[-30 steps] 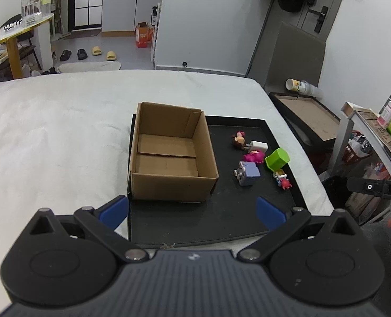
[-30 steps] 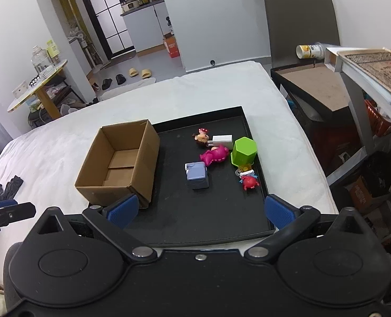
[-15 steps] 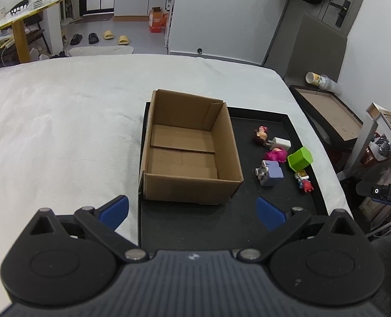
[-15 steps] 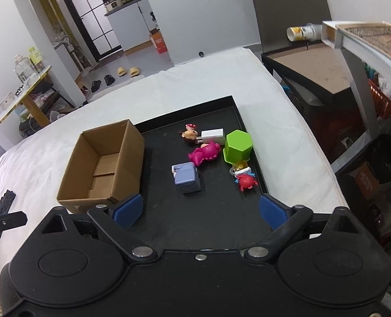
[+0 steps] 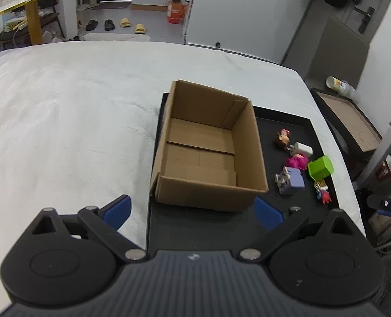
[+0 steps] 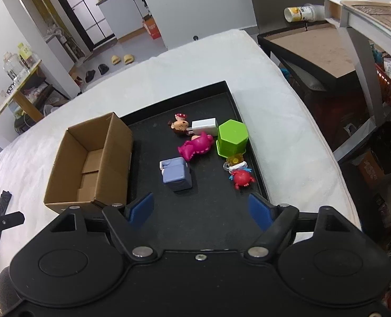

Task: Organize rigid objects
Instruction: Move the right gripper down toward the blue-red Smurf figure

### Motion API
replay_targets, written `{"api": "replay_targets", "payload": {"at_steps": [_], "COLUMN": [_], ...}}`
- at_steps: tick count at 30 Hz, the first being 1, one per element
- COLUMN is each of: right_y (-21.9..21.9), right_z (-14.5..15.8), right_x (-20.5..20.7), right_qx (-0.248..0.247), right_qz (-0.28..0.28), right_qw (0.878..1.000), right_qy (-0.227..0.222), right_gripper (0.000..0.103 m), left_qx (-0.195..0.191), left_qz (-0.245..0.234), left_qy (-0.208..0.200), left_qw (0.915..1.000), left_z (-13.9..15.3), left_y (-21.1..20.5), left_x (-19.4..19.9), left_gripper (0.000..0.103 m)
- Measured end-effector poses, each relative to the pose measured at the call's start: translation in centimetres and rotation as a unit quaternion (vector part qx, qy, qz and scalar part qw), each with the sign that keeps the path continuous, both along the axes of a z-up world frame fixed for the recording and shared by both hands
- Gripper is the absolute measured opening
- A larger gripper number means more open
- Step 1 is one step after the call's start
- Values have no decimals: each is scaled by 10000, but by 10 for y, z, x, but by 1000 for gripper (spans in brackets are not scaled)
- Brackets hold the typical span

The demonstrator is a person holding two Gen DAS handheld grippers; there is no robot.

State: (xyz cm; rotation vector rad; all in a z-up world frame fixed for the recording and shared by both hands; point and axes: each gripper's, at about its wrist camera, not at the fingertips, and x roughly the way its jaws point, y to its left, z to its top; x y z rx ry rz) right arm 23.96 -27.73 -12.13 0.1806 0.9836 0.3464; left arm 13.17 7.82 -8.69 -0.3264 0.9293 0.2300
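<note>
An open cardboard box (image 5: 208, 150) (image 6: 90, 158) stands on the left part of a black tray (image 5: 195, 227) (image 6: 211, 211) on a white bed. To its right lie small toys: a lavender block (image 6: 177, 174) (image 5: 291, 181), a magenta figure (image 6: 195, 146), a green hexagonal cup (image 6: 232, 137) (image 5: 320, 167), a white charger (image 6: 204, 126), a brown-headed doll (image 6: 179, 124) and a red crab (image 6: 241, 178). My left gripper (image 5: 192, 210) hangs open in front of the box's near wall. My right gripper (image 6: 202, 211) hovers over the tray's near part, its jaws closing with nothing between them.
The white bed (image 5: 76, 111) spreads wide to the left of the tray. A dark side table (image 6: 314, 50) with a tipped cup (image 6: 299, 13) stands to the right, beside a shelf. The other gripper's tip (image 6: 4, 220) shows at the left edge.
Both grippers have sunk and come nearer the tray; box and toys look larger. The right gripper's blue pads have drawn closer together. No toy has moved.
</note>
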Motion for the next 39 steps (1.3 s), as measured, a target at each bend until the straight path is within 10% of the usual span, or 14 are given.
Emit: {"api": "replay_targets", "payload": {"at_steps": [16,39], "right_y": [11,27], "right_z": [-33,-110], "right_x": [60,124], "right_qx": [-153,-972], "right_qz": [240,94], "right_qw": [9974,9886], "right_qy": [655,1142], "right_gripper": [47,44], "left_qx": [-88,-48], "left_qz": [428,461], "left_qy": [165,598], "left_qw": [9989,9971], "left_z": [-28,-68], "left_y": [24,43], "left_x": [28,78], "left_gripper": [72,53]}}
